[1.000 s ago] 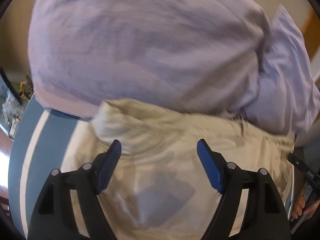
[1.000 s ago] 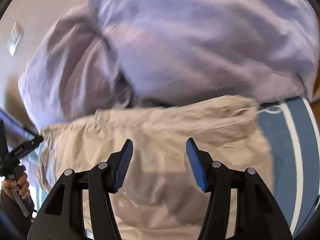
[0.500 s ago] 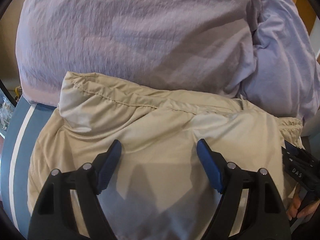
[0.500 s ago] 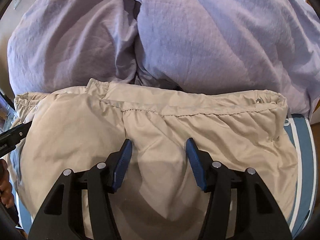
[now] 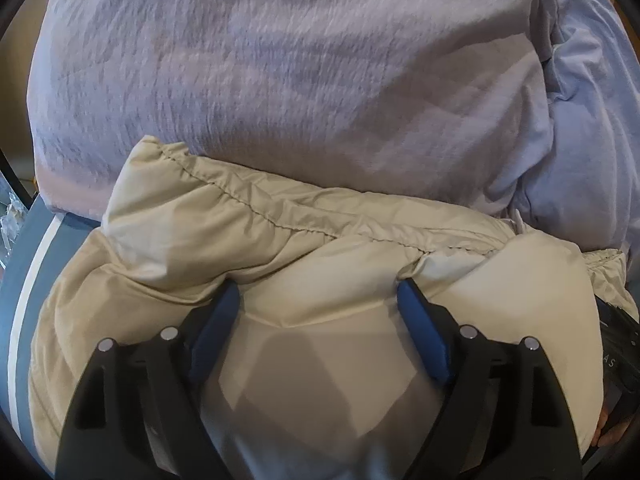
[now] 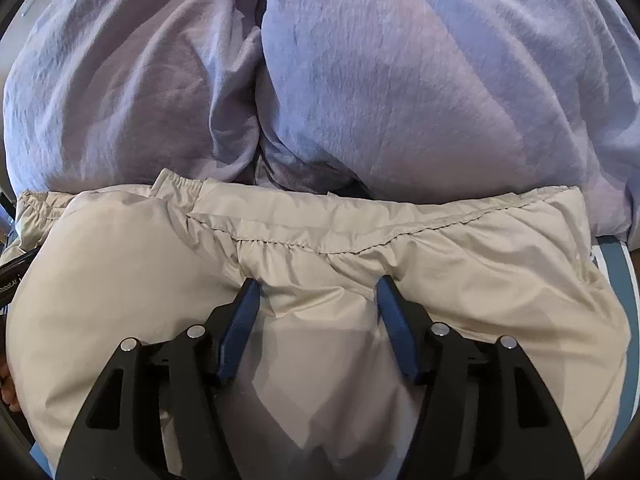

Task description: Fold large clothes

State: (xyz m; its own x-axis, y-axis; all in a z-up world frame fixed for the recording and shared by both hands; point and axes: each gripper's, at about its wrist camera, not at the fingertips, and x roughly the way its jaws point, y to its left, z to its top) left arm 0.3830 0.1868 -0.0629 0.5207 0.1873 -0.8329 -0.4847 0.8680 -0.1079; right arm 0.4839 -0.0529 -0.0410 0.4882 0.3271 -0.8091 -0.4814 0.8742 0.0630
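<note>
A beige puffy garment (image 5: 280, 240) with a gathered, stitched hem lies on the bed and fills the lower half of both views. My left gripper (image 5: 318, 286) points steeply down with its blue pads sunk into the fabric just below the hem seam. Its jaws are wide and opening, with a mound of fabric between them that they do not pinch. My right gripper (image 6: 318, 282) presses into the same garment (image 6: 400, 248) below the seam. Its jaws are narrower and also opening, with loose fabric between the pads.
Bulky lavender bedding (image 5: 280, 80) (image 6: 420, 80) rises right behind the garment's far edge. A blue sheet with a white stripe (image 5: 28, 280) (image 6: 618, 276) shows at the garment's outer sides. The other gripper's black body (image 5: 616, 344) and a hand (image 5: 612, 432) show at the right edge.
Both grippers have come down onto the beige garment, whose hem now lies flat against the bedding. Both pairs of tips now dig into the fabric, and both jaws stand a little wider.
</note>
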